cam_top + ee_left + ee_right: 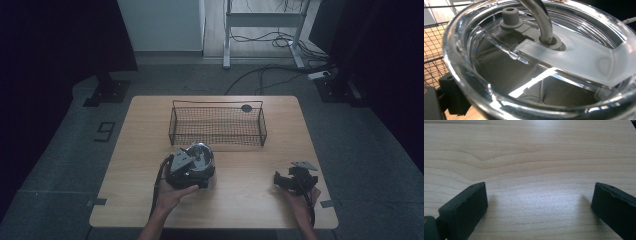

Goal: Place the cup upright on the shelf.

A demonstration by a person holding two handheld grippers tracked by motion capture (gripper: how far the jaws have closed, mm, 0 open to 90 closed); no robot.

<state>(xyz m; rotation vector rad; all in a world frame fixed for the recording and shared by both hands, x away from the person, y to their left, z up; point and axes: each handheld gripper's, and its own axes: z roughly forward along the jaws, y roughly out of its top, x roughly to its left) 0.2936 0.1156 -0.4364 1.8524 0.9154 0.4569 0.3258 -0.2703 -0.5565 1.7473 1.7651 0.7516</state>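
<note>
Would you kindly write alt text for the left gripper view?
A clear plastic tumbler lid with a metal straw through its grey grommet, seen very close. A black wire basket on the wooden table shows at the left edge.

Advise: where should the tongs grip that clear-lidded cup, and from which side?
Grip the cup around its round outer wall just under the clear lid, coming from the person's side. The lid's raised rim, stopper and metal straw leave nothing flat on top, and the wire basket blocks the far side.
</note>
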